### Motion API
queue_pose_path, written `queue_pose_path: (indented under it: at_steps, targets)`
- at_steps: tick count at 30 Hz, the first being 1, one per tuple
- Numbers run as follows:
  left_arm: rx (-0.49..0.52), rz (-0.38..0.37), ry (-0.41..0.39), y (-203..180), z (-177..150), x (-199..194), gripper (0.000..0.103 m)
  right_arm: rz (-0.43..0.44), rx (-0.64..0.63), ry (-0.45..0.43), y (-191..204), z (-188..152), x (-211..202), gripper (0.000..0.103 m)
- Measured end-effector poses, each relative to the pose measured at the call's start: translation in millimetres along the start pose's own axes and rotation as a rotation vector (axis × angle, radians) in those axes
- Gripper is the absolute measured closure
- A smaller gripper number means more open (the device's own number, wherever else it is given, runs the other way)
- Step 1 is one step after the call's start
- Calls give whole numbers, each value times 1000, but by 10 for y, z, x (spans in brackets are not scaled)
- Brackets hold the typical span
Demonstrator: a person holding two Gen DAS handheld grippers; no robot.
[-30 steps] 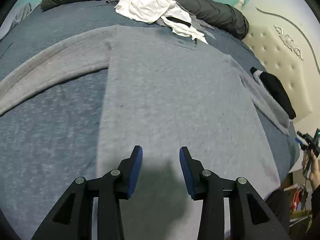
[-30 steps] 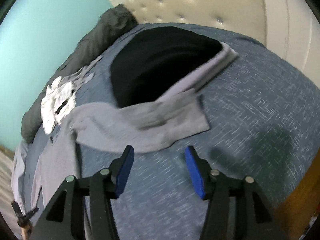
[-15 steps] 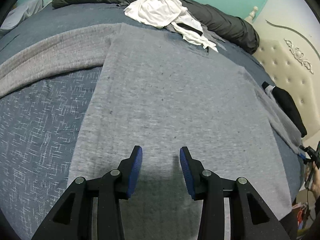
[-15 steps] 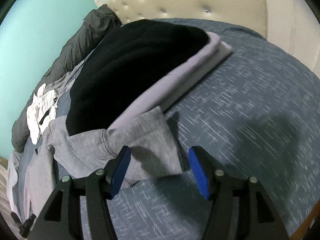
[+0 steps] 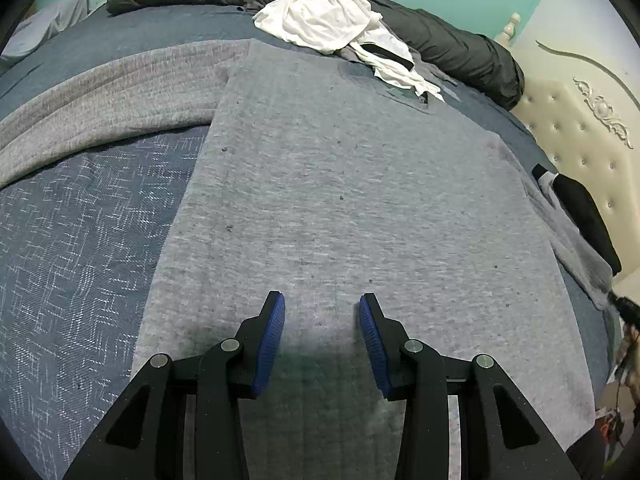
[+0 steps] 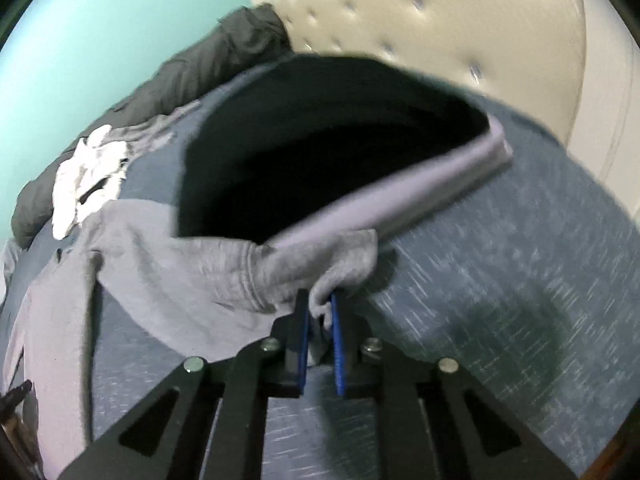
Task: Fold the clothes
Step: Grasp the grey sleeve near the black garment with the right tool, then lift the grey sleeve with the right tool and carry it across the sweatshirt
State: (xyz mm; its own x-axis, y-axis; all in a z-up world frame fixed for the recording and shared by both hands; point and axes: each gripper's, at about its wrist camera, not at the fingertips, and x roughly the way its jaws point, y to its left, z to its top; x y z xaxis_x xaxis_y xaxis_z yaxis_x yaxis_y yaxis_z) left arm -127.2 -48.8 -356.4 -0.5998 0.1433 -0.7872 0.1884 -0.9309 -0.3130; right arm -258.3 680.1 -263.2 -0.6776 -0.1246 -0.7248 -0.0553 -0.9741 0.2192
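A grey sweatshirt [image 5: 340,200] lies spread flat on the blue bedcover [image 5: 80,240], one sleeve [image 5: 100,100] stretched to the left. My left gripper [image 5: 321,312] is open and empty, low over the shirt's near hem. My right gripper [image 6: 320,304] is shut on the cuff of the other grey sleeve [image 6: 288,272], which is bunched and lifted beside a folded black garment [image 6: 320,148].
A crumpled white garment [image 5: 332,20] and a dark grey duvet [image 5: 440,40] lie along the far side of the bed. A folded lilac garment [image 6: 420,200] sits under the black one. A cream tufted headboard [image 6: 440,20] stands behind.
My right gripper moved up to the sleeve cuff and shut on it, lifting it. My left gripper came closer to the shirt's hem and stayed open.
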Motion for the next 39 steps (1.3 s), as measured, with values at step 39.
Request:
queue_pose_path:
  at_steps: [39]
  targets:
    - [39,8,11,-48,25,72,61,-215,-44,-86,254,2034,-10,95]
